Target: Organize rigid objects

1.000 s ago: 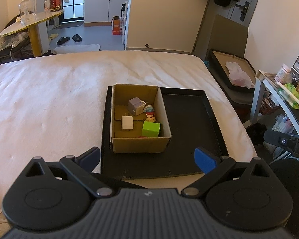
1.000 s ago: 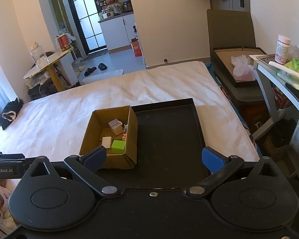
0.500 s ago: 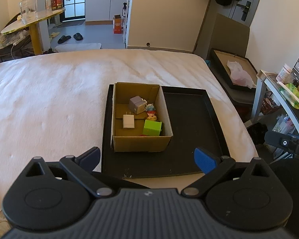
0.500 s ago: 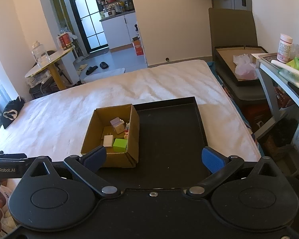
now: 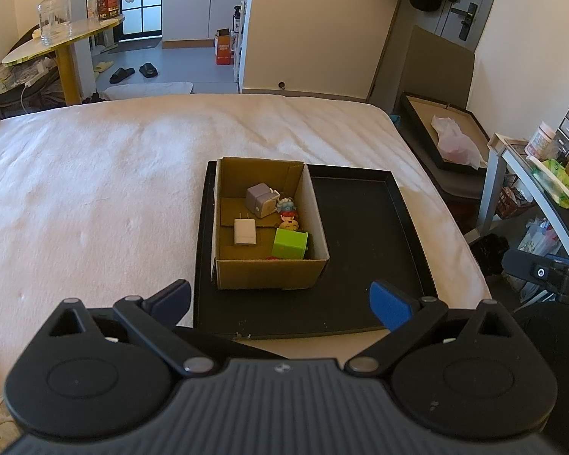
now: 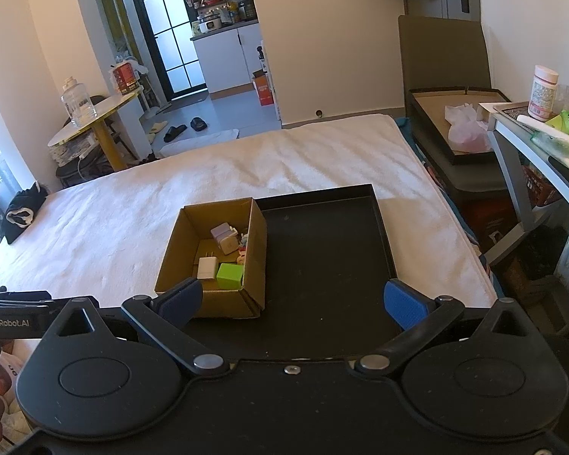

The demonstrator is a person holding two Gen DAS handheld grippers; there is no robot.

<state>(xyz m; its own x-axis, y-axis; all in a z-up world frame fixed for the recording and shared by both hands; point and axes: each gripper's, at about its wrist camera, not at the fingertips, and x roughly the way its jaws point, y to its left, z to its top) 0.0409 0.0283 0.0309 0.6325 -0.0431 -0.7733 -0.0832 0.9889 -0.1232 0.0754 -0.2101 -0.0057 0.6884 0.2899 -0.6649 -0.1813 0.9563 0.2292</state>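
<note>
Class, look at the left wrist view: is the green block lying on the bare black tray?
No, the green block sits inside the cardboard box, which stands on the black tray.

We note cream walls (image 6: 322, 38) and a white-covered bed (image 5: 113, 174). Beyond it, a yellow-legged round table (image 6: 95, 117) bears a clear jar (image 6: 76, 102). Slippers (image 6: 186, 129) lie on grey floor before a glazed door (image 6: 170, 38); daylight enters there.

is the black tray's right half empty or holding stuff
Empty: the black tray shows bare floor right of the cardboard box, which fills its left side.
</note>
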